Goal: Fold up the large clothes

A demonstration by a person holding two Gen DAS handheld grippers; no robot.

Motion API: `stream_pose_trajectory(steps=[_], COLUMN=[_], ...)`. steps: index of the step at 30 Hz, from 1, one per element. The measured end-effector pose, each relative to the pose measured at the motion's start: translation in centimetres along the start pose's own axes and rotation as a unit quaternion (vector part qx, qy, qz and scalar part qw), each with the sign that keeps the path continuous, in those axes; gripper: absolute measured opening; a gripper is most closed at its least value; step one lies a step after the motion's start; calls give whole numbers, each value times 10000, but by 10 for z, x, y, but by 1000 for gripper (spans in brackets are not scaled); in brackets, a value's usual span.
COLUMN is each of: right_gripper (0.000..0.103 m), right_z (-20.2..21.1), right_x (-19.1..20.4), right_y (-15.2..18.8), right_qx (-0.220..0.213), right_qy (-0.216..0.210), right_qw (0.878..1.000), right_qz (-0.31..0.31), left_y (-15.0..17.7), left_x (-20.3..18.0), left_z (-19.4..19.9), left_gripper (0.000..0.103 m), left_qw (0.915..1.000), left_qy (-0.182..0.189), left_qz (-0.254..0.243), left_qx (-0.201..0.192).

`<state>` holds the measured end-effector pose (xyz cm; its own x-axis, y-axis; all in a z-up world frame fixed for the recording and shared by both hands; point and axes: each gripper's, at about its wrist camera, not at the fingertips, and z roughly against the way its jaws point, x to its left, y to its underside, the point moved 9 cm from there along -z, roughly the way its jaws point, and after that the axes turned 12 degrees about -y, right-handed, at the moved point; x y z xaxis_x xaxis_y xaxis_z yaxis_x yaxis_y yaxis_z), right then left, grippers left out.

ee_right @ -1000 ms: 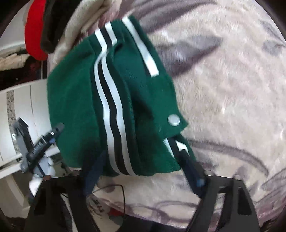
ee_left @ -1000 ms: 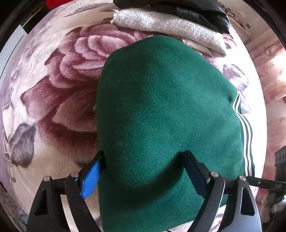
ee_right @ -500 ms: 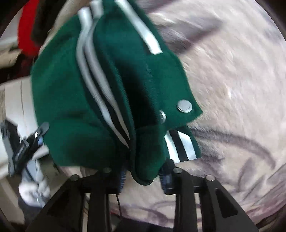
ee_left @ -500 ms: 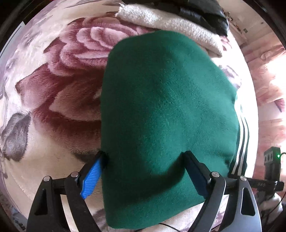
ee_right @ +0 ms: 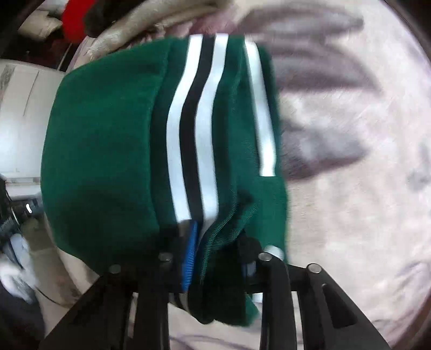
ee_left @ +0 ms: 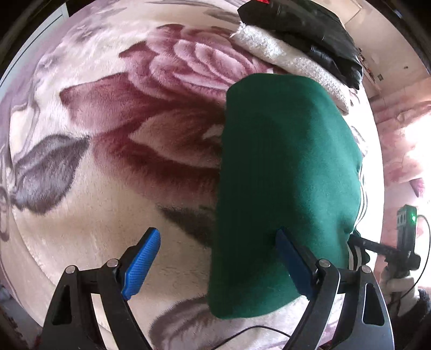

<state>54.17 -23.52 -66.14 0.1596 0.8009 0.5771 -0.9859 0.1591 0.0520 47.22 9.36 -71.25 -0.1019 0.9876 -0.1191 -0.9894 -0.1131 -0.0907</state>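
Note:
A folded dark green garment (ee_left: 282, 175) lies on a floral plush blanket (ee_left: 121, 134). My left gripper (ee_left: 215, 239) hangs open over the garment's left edge. Its right finger (ee_left: 291, 258) is above the green cloth and its blue left pad (ee_left: 142, 255) is over bare blanket. In the right wrist view the garment's hem with white and black stripes (ee_right: 194, 129) bunches between the fingers of my right gripper (ee_right: 219, 245). Those jaws are closing and pinch the fabric. The picture there is blurred.
A white knit piece (ee_left: 291, 59) and a black jacket (ee_left: 309, 29) are stacked at the blanket's far side, just beyond the green garment. Beige and red clothes (ee_right: 78, 24) and white furniture (ee_right: 18, 121) lie left in the right wrist view. A thin cable (ee_left: 256, 328) runs near the blanket's front edge.
My left gripper slid left, so the garment now sits under its right finger only. My right gripper closed from wide open onto the striped hem and rolled, with the garment shifting.

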Motion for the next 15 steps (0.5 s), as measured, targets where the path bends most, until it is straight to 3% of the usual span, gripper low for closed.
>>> stream_pose_trajectory(steps=[1,2,3,4,5,7,8,9,10,12,13,14,15], right_gripper=[25,20,17,13,11,10,10,11,11,20,30,46,54], right_z=[3,12,27,36,45,41,29,18,9,19,34,49,60], right_x=[1,2,3,2,-4,-23,-42,-62,-80,-89,-87,-86,-81], right_y=[-2,-3,-6,-6,-4,7,17,26,35,34,31,27,23], right_qx=[-43,-116,-350,-513,-657,-683,-659,-660,-654,-748,-795,-886,-1031], right_qy=[-340,-1030,-2131,-2870,-3661,-4466,-4593,-4257,-3867,-3689,-3465,-3121,-2757], right_qw=[9991,9925,9668,9394,8991,8376,8171,8263,8451,8623,8805,9017,9196], right_qz=[-237,-654,-1365,-1802,-2307,-3073,-3421,-3628,-3634,-3387,-3136,-2860,-2602], left_y=[-2,-4,-7,-12,-17,-26,-27,-27,-26,-21,-18,-14,-9], left_x=[-3,-6,-10,-17,-25,-52,-66,-78,-92,-117,-125,-132,-135], left_z=[2,7,13,22,29,42,43,39,35,26,19,5,-8], left_gripper=[88,88,88,87,87,87,87,87,87,87,90,91,93], left_qw=[10000,9999,9997,9990,9978,9925,9901,9895,9897,9911,9922,9921,9897], left_qy=[26,91,216,402,606,1196,1389,1443,1430,1233,990,501,122], left_qz=[-1,8,38,71,93,105,81,18,-90,-492,-761,-1151,-1430], left_qx=[-35,-78,-119,-186,-240,-240,-177,-87,29,75,24,-7,-12])
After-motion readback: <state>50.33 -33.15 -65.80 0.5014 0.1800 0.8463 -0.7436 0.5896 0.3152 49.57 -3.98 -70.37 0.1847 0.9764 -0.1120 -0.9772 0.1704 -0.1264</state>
